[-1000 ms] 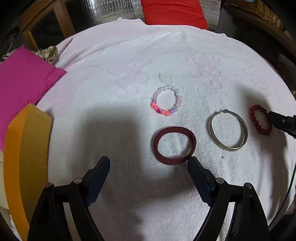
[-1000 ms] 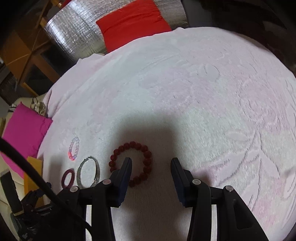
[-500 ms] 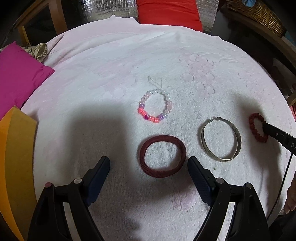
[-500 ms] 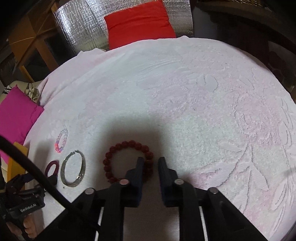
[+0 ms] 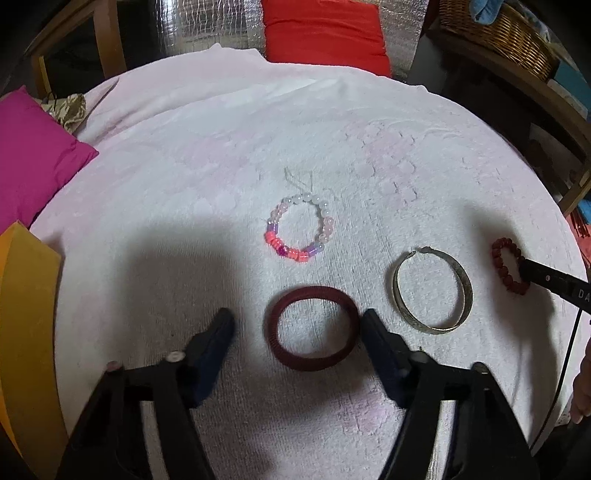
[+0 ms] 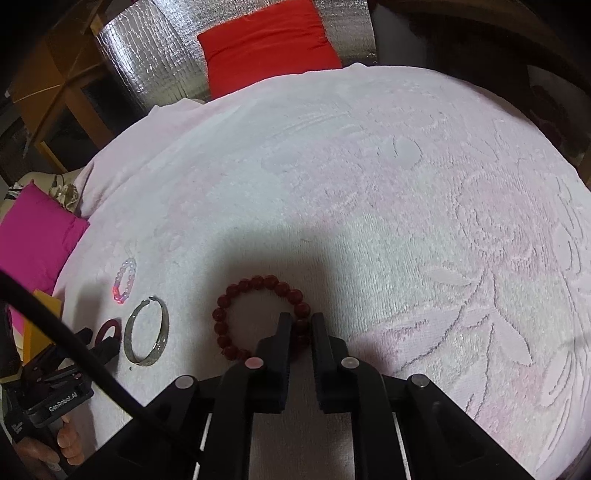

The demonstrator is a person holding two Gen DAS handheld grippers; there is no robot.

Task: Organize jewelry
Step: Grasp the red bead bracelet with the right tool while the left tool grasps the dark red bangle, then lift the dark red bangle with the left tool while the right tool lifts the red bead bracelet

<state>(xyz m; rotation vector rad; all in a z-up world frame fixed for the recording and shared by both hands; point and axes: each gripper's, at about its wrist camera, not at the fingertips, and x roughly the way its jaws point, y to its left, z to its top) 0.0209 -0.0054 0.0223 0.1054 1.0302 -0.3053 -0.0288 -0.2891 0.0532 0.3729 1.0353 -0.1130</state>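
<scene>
a round surface [image 5: 207,177] under a pale pink towel with raised flower patterns carries four pieces of jewelry, still loose and apart, so the sorting looks barely begun. nearest the left gripper [image 5: 295,328] lies a dark red band [image 5: 312,363], thick, ribbed and soft-looking, flat on the towel between the jaws; those jaws have just been closing but do not yet press it, one fingertip [image 5: 373,328] just beside its rim. to its right rests a thin metal bangle [image 5: 432,291], an open hoop with a dull shine. the right gripper [image 6: 298,325] has just closed on a dark red bead bracelet [image 6: 236,291], pinching its near-right side between the pads while the rest of the loop lies on the cloth. farther back sits a bracelet of pink, white and purple beads [image 5: 301,230] with loose string ends. an orange box [image 5: 26,332] stands at the left edge. beyond are a magenta cushion [image 5: 33,158], a red cushion [image 5: 325,33] and a wicker basket [image 5: 517,40].
</scene>
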